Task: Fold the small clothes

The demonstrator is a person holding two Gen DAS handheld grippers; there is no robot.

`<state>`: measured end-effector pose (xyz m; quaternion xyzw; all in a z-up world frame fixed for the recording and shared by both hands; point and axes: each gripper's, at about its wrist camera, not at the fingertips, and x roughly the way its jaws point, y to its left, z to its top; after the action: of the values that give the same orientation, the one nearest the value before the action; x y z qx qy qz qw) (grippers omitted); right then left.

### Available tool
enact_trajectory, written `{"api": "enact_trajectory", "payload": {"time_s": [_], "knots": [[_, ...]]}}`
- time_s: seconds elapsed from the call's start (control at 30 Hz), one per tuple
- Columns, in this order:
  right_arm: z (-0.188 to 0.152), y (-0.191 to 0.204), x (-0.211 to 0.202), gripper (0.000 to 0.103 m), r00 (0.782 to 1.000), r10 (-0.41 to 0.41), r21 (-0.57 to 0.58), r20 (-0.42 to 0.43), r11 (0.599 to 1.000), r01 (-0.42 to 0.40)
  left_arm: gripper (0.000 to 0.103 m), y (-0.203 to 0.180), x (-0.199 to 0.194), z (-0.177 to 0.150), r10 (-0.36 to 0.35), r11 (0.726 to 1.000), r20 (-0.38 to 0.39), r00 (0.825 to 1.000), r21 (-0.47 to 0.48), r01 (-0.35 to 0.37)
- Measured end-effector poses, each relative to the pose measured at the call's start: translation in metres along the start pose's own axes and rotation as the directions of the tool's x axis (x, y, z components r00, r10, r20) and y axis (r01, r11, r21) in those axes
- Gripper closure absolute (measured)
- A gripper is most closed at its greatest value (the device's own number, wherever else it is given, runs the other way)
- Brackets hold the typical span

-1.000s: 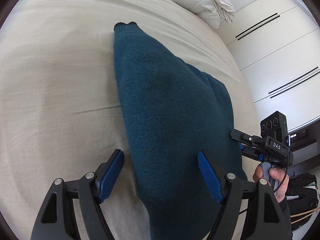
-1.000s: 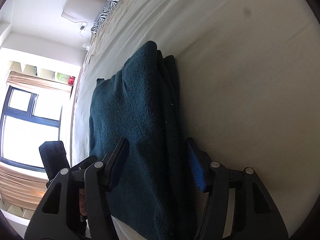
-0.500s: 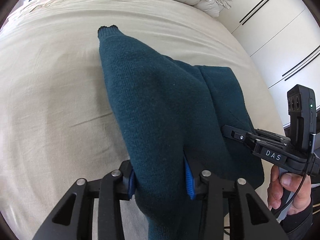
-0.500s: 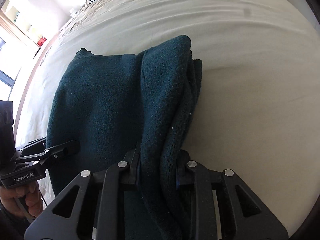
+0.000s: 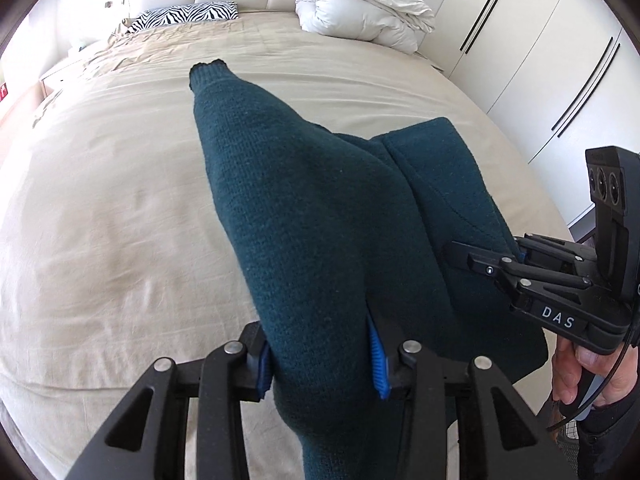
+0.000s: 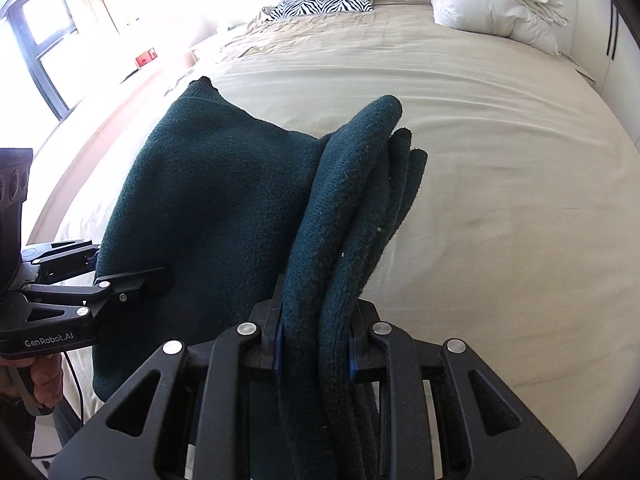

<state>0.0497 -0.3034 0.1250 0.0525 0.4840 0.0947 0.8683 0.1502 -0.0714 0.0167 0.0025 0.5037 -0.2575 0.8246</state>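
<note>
The dark teal sweater (image 5: pixel 320 216) hangs over the beige bed (image 5: pixel 100 208), one edge clamped in the left gripper (image 5: pixel 322 364), its bunched folds pinched by the right gripper (image 6: pixel 314 344). Both sets of jaws have just closed on it. Its lower end drops out of view behind the grippers.

Sweater (image 5: pixel 320 216) lower hem cut off at 6 o'clock; blue pads (image 5: pixel 378 364) mostly buried in knit; red object (image 6: pixel 146 58) at 10 o'clock too small.
</note>
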Motion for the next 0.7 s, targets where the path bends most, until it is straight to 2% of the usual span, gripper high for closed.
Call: {"api": "enact_trajectory", "payload": {"time_s": [0.1, 0.23, 0.4, 0.53, 0.63, 0.67, 0.7], "knots": [[-0.024, 0.034, -0.003, 0.082, 0.999, 0.044, -0.001, -0.008, 0.999, -0.044, 0.062, 0.016, -0.016, -0.029, 0.010, 1.000, -0.010, 1.000, -0.024, -0.010], [-0.050, 0.051, 0.002, 0.082, 0.995, 0.094, 0.019, -0.039, 0.995, -0.093, 0.062, 0.038, -0.021, -0.065, 0.006, 0.998, -0.029, 1.000, -0.058, -0.008], [-0.063, 0.050, 0.021, 0.082, 0.986, 0.148, 0.070, -0.079, 0.987, -0.142, 0.061, 0.057, -0.003, -0.088, 0.010, 0.996, -0.054, 0.998, -0.086, -0.014], [-0.076, 0.052, 0.063, 0.082, 0.980, 0.163, 0.136, -0.114, 0.980, -0.148, 0.055, 0.076, 0.023, -0.102, -0.004, 0.993, -0.085, 0.996, -0.115, -0.006], [-0.091, 0.022, 0.083, 0.078, 0.958, 0.265, 0.271, -0.111, 0.935, -0.227, 0.048, 0.084, 0.028, -0.106, -0.070, 0.981, -0.054, 0.996, -0.183, 0.059], [-0.100, 0.012, 0.085, 0.072, 0.947, 0.307, 0.323, -0.090, 0.909, -0.264, 0.045, 0.086, 0.028, -0.107, -0.079, 0.980, -0.046, 0.996, -0.188, 0.069], [-0.103, 0.002, 0.087, 0.059, 0.939, 0.337, 0.368, -0.071, 0.884, -0.289, 0.044, 0.086, 0.028, -0.110, -0.089, 0.977, -0.038, 0.995, -0.196, 0.080]]}}
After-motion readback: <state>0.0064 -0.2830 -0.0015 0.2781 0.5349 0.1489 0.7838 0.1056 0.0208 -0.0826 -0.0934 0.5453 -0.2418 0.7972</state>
